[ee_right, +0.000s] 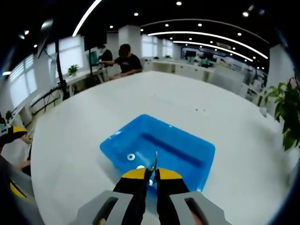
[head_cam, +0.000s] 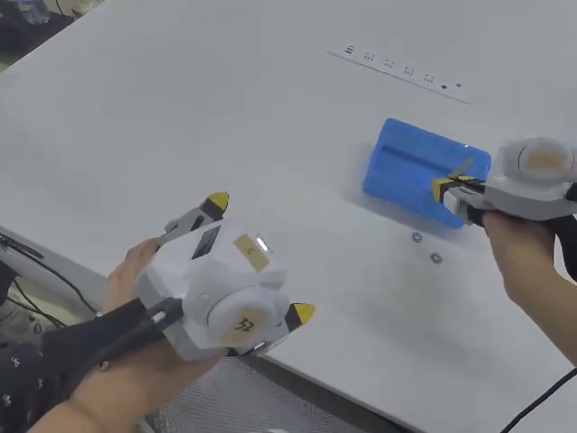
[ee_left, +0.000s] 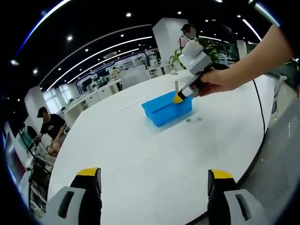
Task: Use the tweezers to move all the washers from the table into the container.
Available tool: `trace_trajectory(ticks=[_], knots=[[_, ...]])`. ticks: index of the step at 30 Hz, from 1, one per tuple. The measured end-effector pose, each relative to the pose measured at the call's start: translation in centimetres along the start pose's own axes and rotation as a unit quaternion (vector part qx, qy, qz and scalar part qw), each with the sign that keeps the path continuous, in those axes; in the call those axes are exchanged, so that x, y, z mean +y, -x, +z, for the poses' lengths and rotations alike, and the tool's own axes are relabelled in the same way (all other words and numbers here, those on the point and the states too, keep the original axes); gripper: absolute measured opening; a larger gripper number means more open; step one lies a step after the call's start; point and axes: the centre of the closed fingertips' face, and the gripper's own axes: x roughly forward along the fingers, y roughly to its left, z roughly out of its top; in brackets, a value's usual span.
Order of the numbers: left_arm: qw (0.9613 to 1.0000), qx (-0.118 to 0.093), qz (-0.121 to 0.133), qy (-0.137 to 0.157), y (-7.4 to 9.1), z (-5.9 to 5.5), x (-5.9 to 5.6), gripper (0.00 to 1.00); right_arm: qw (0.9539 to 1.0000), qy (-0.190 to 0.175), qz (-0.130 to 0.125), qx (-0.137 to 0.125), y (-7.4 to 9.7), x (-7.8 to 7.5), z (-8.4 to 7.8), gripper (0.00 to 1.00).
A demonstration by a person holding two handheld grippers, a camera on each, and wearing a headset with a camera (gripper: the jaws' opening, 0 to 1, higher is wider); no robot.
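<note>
The blue container (head_cam: 419, 170) sits on the white table, right of centre. Two small washers (head_cam: 416, 237) (head_cam: 435, 258) lie on the table just in front of it, also visible as washers (ee_left: 188, 120) in the left gripper view. My right gripper (head_cam: 444, 188) is shut on thin metal tweezers (ee_right: 154, 161), whose tips hang over the near part of the container (ee_right: 159, 143). One washer (ee_right: 131, 157) lies inside on the blue floor. My left gripper (head_cam: 260, 257) stands open and holds nothing near the table's front edge, well left of the container (ee_left: 166, 108).
A row of sockets (head_cam: 397, 68) is set into the table behind the container. The table's front edge (head_cam: 297, 370) runs just under my left gripper. People sit at desks (ee_right: 124, 58) far behind. A potted plant (ee_right: 286, 112) stands at the right.
</note>
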Motion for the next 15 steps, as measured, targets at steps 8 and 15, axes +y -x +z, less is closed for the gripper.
trace_trajectory(ticks=[8, 15], knots=[[1.0000, 0.003, 0.002, -0.001, 0.0, -0.1, 0.0, 0.96, 0.9994, -0.006, 0.015, -0.030, 2.6, 0.5, 1.7, 0.03], [1.0000, 0.003, 0.000, -0.003, 0.0, -0.1, 0.0, 0.96, 0.9979, -0.011, 0.024, -0.059, 5.3, 1.6, 2.8, 0.03]])
